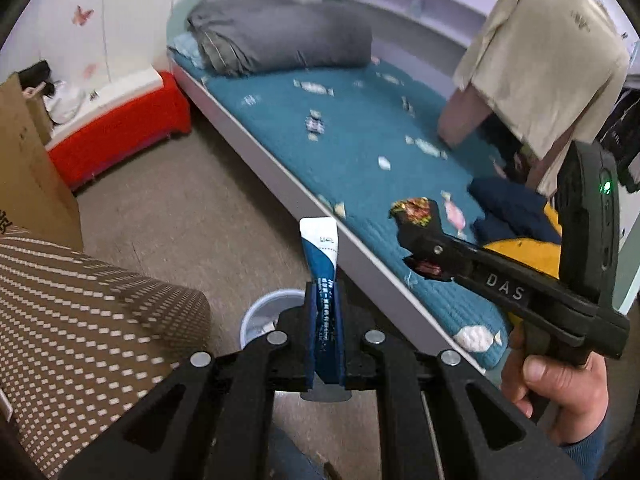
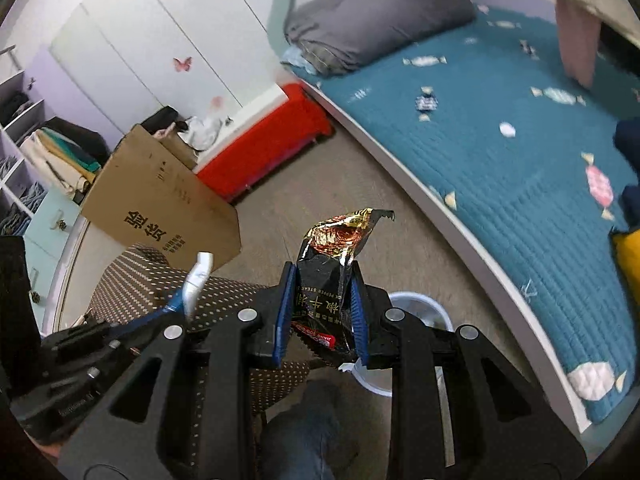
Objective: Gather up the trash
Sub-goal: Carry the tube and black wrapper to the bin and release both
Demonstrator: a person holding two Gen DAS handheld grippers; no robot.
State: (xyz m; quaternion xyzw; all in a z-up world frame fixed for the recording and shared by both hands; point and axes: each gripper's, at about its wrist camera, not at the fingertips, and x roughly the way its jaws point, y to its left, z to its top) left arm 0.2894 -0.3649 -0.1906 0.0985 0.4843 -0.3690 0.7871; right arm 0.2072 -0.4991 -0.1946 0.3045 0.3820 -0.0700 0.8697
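My left gripper (image 1: 324,300) is shut on a blue and white sachet (image 1: 322,252) that sticks up between its pads, above a white waste bin (image 1: 260,316) on the floor. My right gripper (image 2: 322,280) is shut on a black and gold snack wrapper (image 2: 340,244), held over the same bin (image 2: 420,308). In the left wrist view the right gripper (image 1: 416,240) with its wrapper (image 1: 414,210) hovers over the bed's near edge. The left gripper (image 2: 176,312) with the sachet (image 2: 196,276) shows at the lower left of the right wrist view.
A bed with a teal candy-print quilt (image 1: 360,152) runs along the right, with a folded grey duvet (image 1: 280,36) at its head. A red box (image 1: 120,124), a cardboard box (image 2: 160,208) and a brown dotted cushion (image 1: 80,300) stand at the left. Clothes (image 1: 544,52) hang at the right.
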